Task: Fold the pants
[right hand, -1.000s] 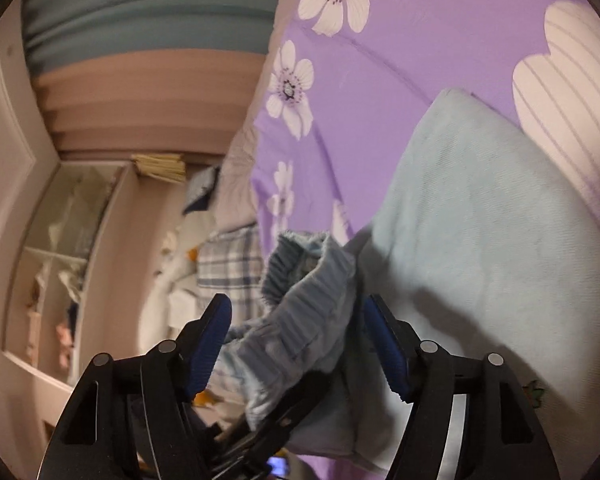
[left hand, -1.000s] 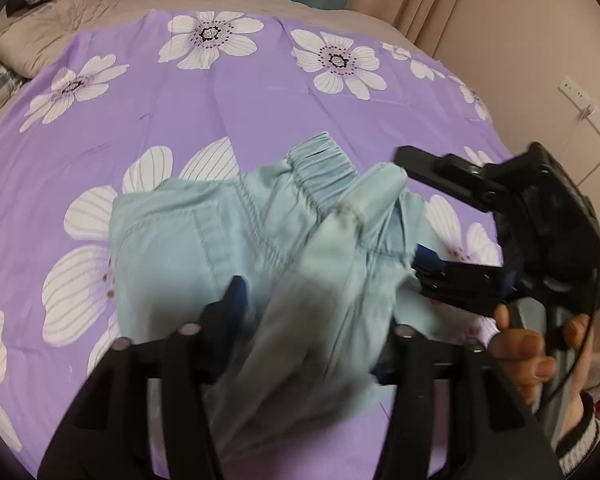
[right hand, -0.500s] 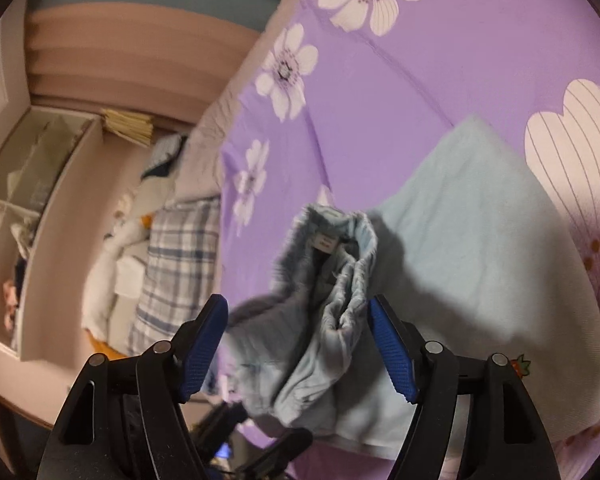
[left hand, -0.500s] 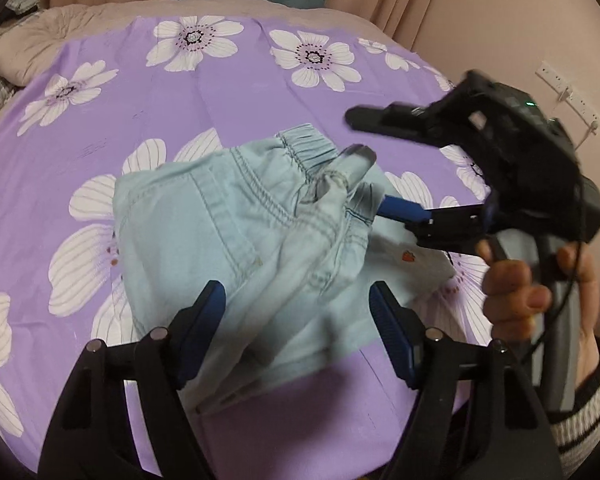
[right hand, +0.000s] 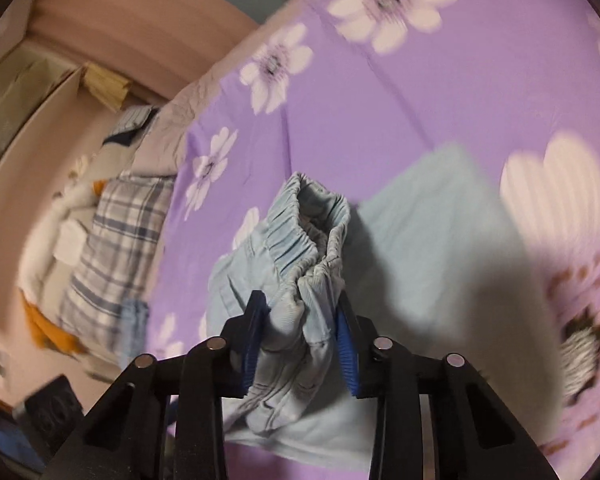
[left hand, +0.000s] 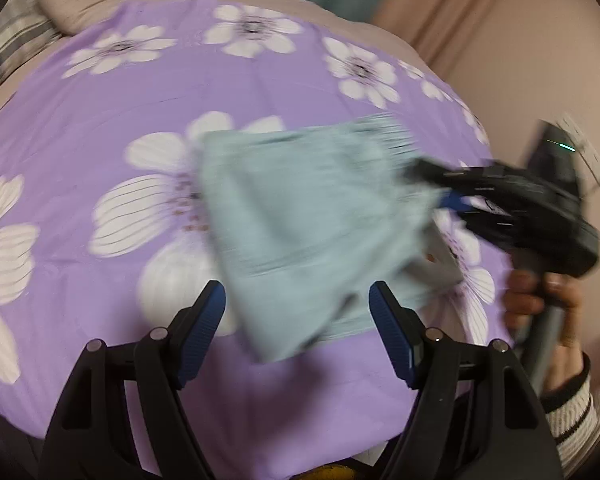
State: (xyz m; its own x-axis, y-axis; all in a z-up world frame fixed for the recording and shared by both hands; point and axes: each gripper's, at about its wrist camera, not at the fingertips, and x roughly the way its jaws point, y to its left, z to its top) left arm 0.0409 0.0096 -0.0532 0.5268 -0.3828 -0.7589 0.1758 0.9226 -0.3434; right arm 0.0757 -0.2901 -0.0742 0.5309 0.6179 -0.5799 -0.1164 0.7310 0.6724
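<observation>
Light-blue cotton pants, part-folded, lie on purple flower-print bed sheet. Right gripper clamps gathered elastic waistband. Left gripper wide open, empty. Lay waistband flat over fold; smooth after.

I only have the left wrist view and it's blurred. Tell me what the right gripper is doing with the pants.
Observer: The right gripper is shut on the pants, at the bunched elastic waistband.
Operator: Say how much cloth sits in it.
Observer: Several gathered layers, filling the gap between the blue pads.
Operator: Report what's beyond the bed on that side.
Observer: A plaid pillow lies past the purple floral sheet.
</observation>
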